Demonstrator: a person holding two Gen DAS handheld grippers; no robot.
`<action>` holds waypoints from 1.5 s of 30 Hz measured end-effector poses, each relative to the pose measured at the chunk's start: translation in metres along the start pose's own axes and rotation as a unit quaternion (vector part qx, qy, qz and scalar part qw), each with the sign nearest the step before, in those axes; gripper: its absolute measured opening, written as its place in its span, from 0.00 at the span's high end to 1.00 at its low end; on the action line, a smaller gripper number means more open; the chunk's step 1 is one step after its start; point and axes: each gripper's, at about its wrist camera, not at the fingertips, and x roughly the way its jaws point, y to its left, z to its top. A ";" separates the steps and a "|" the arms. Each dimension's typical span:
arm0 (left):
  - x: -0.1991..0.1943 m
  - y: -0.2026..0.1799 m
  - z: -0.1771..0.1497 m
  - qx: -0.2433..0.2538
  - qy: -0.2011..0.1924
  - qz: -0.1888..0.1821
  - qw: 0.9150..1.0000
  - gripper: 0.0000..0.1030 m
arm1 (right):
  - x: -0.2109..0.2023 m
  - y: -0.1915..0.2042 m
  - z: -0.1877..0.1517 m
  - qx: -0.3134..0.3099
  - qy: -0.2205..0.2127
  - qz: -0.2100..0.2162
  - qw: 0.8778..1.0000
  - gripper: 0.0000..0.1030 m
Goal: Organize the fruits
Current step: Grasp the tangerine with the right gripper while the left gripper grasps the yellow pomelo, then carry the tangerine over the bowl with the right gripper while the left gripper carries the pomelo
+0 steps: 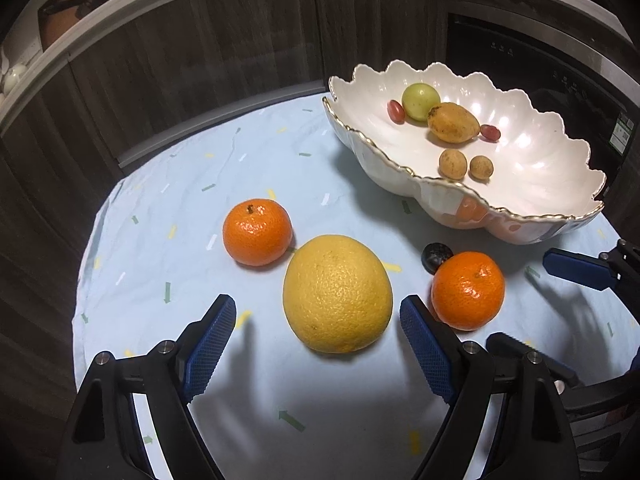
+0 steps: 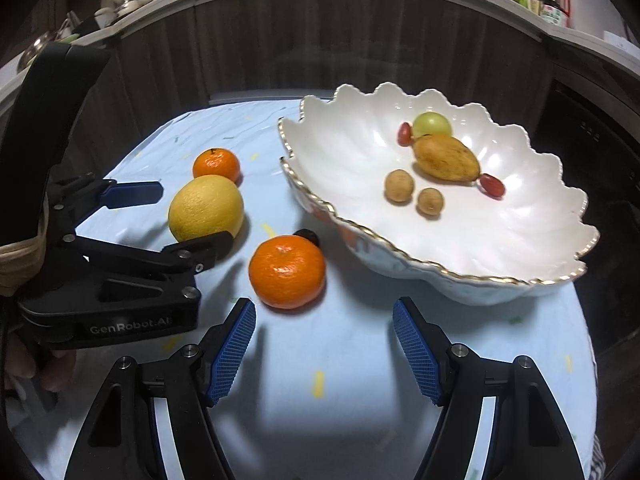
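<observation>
Six small fruits already sit in my scalloped white bowl (image 1: pixel 532 160): a green one, a yellowish mango-like one, two brown round ones and two red grape-like ones. Left on the blue cloth (image 1: pixel 168 240), I judge, are the big yellow grapefruit (image 1: pixel 337 293), two mandarins (image 1: pixel 257 232) (image 1: pixel 467 290) and a small dark fruit (image 1: pixel 437 257) touching the nearer mandarin. My left gripper (image 1: pixel 318 350) is spread wide, empty, pads flanking the grapefruit without touching. My right gripper (image 2: pixel 324 354) is also wide and empty, just short of the nearer mandarin.
</observation>
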 end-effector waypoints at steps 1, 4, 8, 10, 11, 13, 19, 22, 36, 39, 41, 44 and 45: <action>0.002 0.000 0.000 -0.001 0.002 -0.003 1.000 0.20 | 0.002 0.001 0.001 -0.001 0.000 0.002 1.000 0.30; 0.007 0.003 0.001 -0.007 0.008 -0.014 1.000 0.24 | 0.006 0.005 0.003 -0.005 -0.001 0.006 1.000 0.31; 0.011 0.007 0.002 -0.013 0.012 -0.027 0.999 0.28 | 0.012 0.008 0.007 -0.008 -0.002 0.016 1.000 0.33; 0.012 0.007 0.002 -0.013 0.012 -0.034 0.999 0.32 | 0.015 0.009 0.007 -0.008 -0.003 0.019 1.000 0.39; 0.012 0.007 0.003 -0.012 0.011 -0.038 0.999 0.35 | 0.017 0.009 0.008 -0.008 -0.002 0.021 1.000 0.40; 0.012 0.008 0.004 -0.011 0.012 -0.048 0.999 0.40 | 0.019 0.008 0.009 -0.005 -0.003 0.029 1.000 0.41; 0.012 0.008 0.003 -0.013 0.011 -0.060 0.998 0.47 | 0.025 0.008 0.011 -0.008 -0.003 0.046 0.999 0.46; 0.012 0.008 0.002 -0.014 0.008 -0.060 0.998 0.47 | 0.027 0.011 0.013 -0.015 -0.003 0.053 0.998 0.54; -0.003 0.010 -0.003 -0.033 0.007 -0.043 0.999 0.48 | 0.012 0.013 0.010 -0.019 -0.014 0.049 0.999 0.56; -0.011 0.009 -0.004 -0.032 0.003 -0.039 0.999 0.48 | 0.005 0.012 0.009 -0.018 -0.019 0.046 0.999 0.56; -0.018 0.007 -0.003 -0.031 0.000 -0.037 0.999 0.48 | 0.000 0.011 0.010 -0.017 -0.022 0.045 0.999 0.56; -0.026 0.004 -0.003 -0.032 -0.005 -0.033 0.999 0.48 | -0.008 0.008 0.010 -0.015 -0.027 0.042 0.999 0.57; -0.030 0.003 -0.002 -0.032 -0.008 -0.031 0.999 0.48 | -0.011 0.007 0.010 -0.014 -0.029 0.041 0.999 0.57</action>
